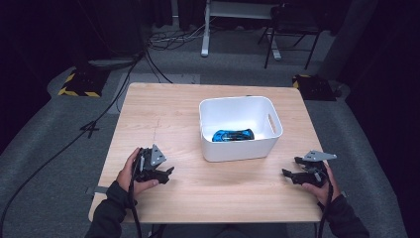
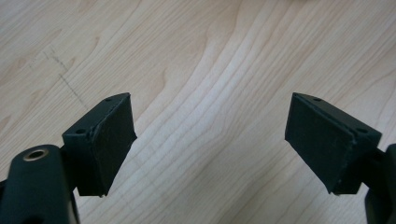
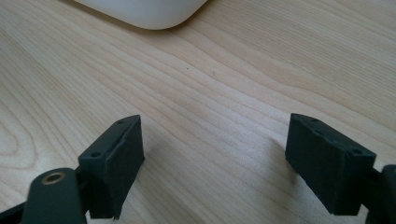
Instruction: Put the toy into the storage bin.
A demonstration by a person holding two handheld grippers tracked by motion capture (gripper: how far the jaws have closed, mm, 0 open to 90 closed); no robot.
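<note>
A white plastic bin (image 1: 240,146) stands right of the middle of the wooden table (image 1: 168,114), and a blue toy car (image 1: 233,135) lies inside it. My left gripper (image 1: 167,173) rests low over the table's front left, held in a hand. Its jaws stand open in the left gripper view (image 2: 210,144), with bare wood between them. My right gripper (image 1: 291,168) sits at the front right, pointing toward the bin. In the right gripper view (image 3: 215,163) its jaws are open and empty, and a corner of the bin (image 3: 149,11) shows ahead.
Dark floor surrounds the table, with cables (image 1: 124,74) running off to the back left. A desk frame (image 1: 205,29) and a chair (image 1: 292,29) stand behind the table. Two yellow-striped black bases (image 1: 79,84) flank the far corners.
</note>
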